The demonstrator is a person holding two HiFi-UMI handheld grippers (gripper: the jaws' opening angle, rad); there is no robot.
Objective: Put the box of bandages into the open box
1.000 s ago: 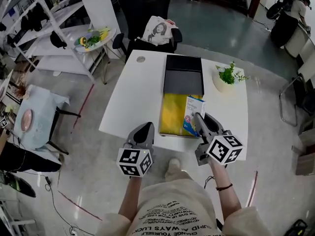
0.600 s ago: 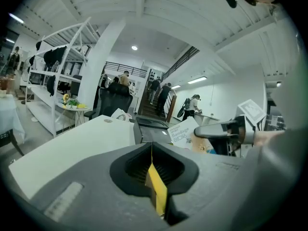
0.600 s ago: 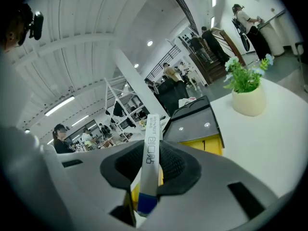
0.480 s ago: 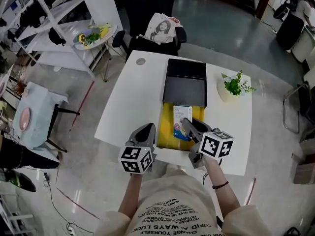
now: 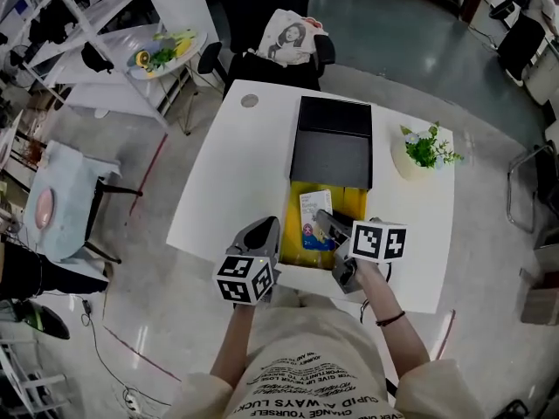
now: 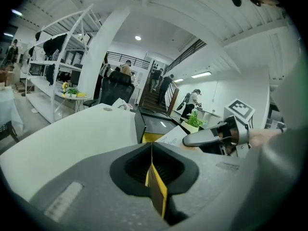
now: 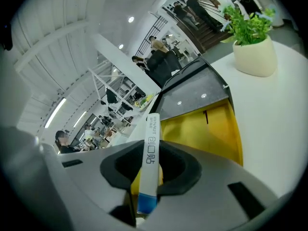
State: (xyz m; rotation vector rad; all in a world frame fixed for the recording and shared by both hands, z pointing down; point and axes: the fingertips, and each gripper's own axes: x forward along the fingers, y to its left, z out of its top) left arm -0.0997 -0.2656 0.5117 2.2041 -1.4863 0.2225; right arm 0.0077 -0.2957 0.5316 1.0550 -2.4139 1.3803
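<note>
Bandage box [image 5: 309, 215] moved over open box [image 5: 353, 202] | right gripper [image 5: 323, 221] jaws pinch it | left gripper [image 5: 264, 229] jaws together

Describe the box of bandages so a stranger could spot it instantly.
On the white table, find the open box with the yellow inside and black lid. Over its yellow inside, the right gripper has its jaws clamped on the box of bandages. It is the only slim white carton with a blue end.
</note>
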